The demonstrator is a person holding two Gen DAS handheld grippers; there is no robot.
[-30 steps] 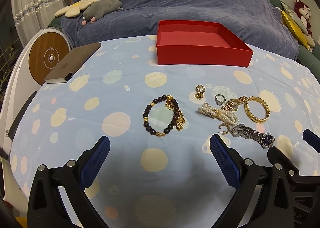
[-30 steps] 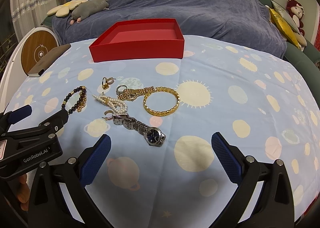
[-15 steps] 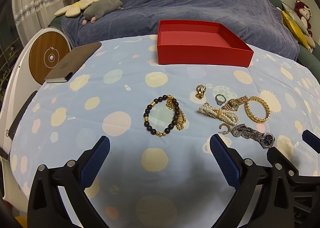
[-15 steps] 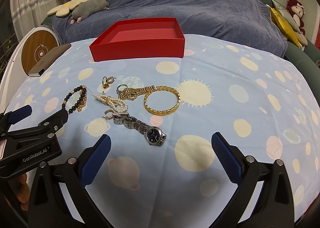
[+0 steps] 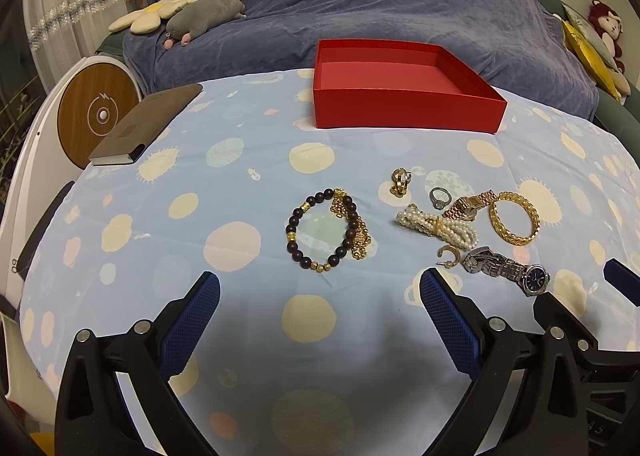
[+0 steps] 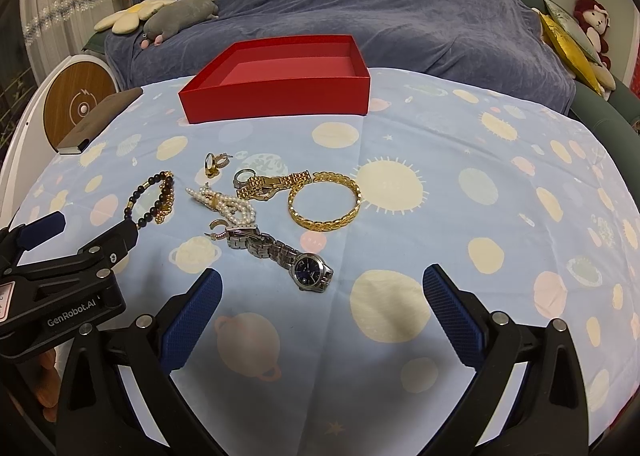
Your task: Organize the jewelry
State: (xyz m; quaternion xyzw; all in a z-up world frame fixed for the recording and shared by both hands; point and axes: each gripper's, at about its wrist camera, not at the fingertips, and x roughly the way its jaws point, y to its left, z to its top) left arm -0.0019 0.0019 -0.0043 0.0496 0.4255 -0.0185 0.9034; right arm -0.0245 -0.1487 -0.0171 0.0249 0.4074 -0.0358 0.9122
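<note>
Left wrist view: left claw (image 5: pixel 319 310) wide open, gripping nothing, above worktop (image 5: pixel 240 296); bead bracelet (image 5: pixel 324 230) just ahead, red box (image 5: pixel 404 105) beyond (nothing inside).
Right wrist view: right claw (image 6: pixel 322 308) open too, silver watch (image 6: pixel 288 254) just ahead, gold bangle (image 6: pixel 325 200) past it.
</note>
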